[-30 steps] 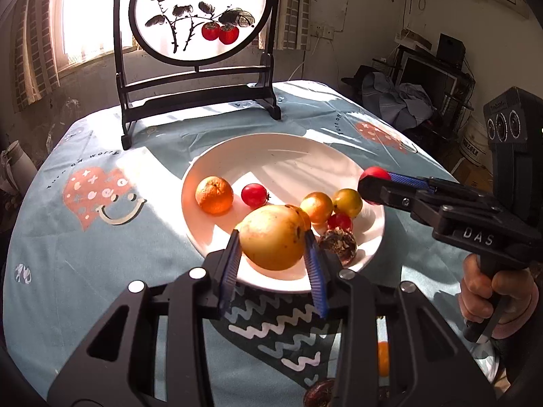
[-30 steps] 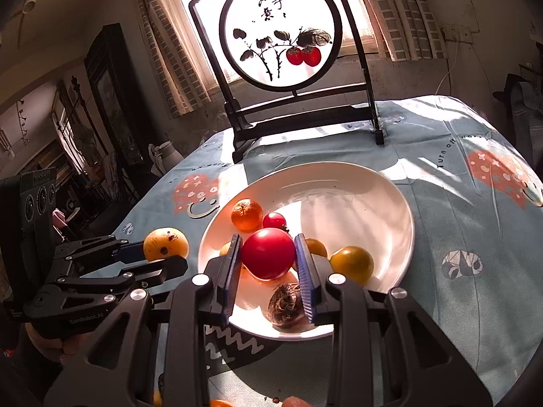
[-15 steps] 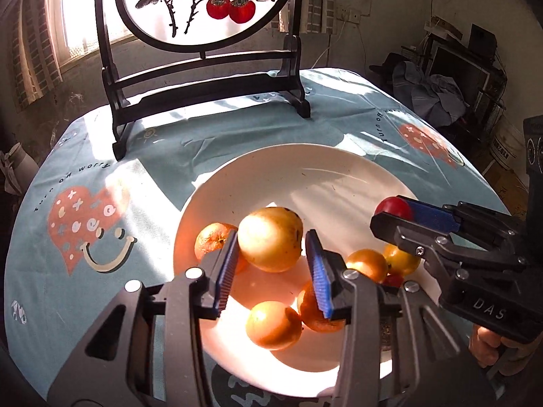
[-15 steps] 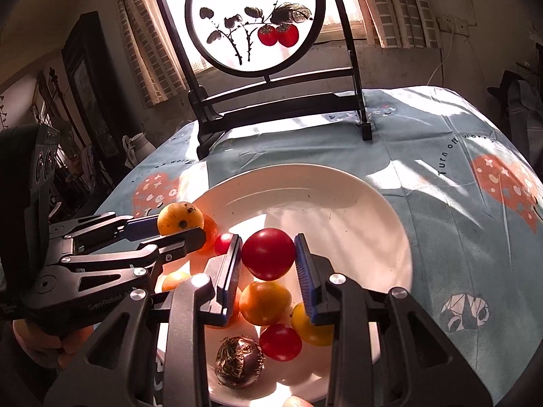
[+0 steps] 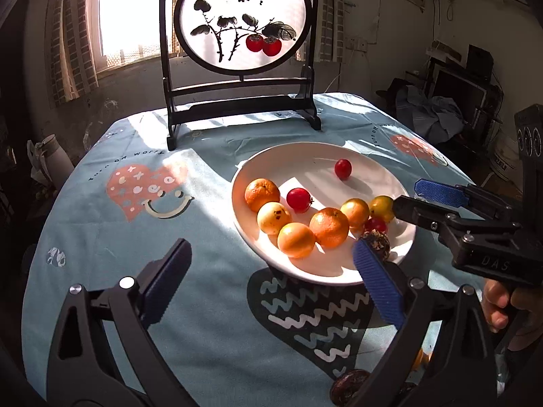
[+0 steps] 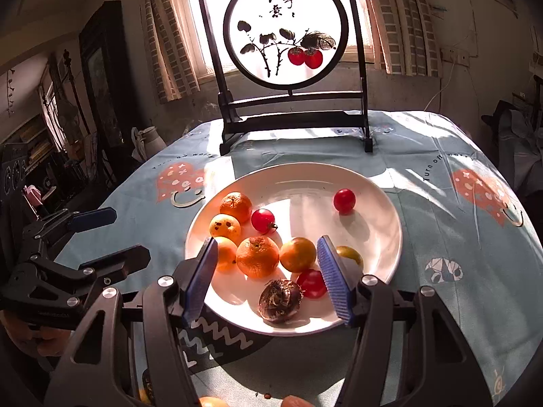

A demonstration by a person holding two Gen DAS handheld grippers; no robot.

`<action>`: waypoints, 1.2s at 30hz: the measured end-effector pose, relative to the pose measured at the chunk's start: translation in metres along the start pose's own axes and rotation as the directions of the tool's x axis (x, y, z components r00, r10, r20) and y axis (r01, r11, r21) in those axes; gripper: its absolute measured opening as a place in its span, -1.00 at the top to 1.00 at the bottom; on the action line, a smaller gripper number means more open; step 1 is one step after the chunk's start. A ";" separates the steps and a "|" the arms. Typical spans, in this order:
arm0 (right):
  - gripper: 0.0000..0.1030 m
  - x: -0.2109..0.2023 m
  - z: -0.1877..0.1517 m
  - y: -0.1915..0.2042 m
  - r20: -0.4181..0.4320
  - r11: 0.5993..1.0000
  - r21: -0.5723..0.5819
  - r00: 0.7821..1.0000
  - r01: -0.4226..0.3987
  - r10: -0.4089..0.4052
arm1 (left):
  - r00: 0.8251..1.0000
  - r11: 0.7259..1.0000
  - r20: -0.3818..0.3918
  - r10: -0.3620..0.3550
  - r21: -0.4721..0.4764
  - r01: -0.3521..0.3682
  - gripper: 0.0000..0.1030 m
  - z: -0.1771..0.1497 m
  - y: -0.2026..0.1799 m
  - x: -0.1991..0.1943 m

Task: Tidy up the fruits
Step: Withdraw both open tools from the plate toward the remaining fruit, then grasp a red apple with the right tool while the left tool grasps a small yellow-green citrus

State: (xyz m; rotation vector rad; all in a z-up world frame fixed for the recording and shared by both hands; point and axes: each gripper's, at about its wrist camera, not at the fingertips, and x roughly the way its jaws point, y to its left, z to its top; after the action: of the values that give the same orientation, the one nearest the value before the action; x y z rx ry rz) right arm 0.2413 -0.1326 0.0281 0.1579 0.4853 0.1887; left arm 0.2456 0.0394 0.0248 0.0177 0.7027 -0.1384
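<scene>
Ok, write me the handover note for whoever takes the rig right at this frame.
Left gripper: jaws open, empty, near the plate's front edge.
Right gripper: jaws open, empty, over the plate.
White plate holds ten fruits, among them a spotted yellow fruit and a lone red tomato at the back.
Left: a few fruits at the near table edge.

In the left wrist view the blue pad of one of the left gripper's fingers (image 5: 376,285) covers part of the dark brown wrinkled fruit (image 5: 378,241). At the bottom edge a dark round fruit (image 5: 348,388) and an orange one (image 5: 419,361) are mostly hidden behind the gripper's frame. In the right wrist view, orange shapes (image 6: 212,402) at the bottom edge are cut off
</scene>
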 end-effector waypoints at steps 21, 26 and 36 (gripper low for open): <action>-0.19 -0.107 -0.152 0.041 -0.143 0.996 0.017 0.986 -0.089 0.091 | 0.999 0.999 -0.035 0.033 0.003 -0.033 -0.91 -0.086 0.000 -0.032; -0.19 -0.102 -0.162 0.061 -0.185 0.990 -0.055 0.976 -0.126 0.114 | 0.998 0.999 -0.045 0.040 0.003 -0.040 -0.91 -0.087 0.002 -0.030; 0.23 -0.085 -0.173 0.065 -0.223 0.985 -0.069 0.965 -0.157 0.138 | 0.999 0.999 -0.042 -0.015 0.036 0.017 -0.91 -0.093 -0.003 -0.035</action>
State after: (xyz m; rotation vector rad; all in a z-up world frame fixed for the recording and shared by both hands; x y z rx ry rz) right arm 0.0757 -0.0699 -0.0719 0.0894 0.6836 0.3750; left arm 0.1592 0.0462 -0.0234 0.0502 0.7423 -0.1668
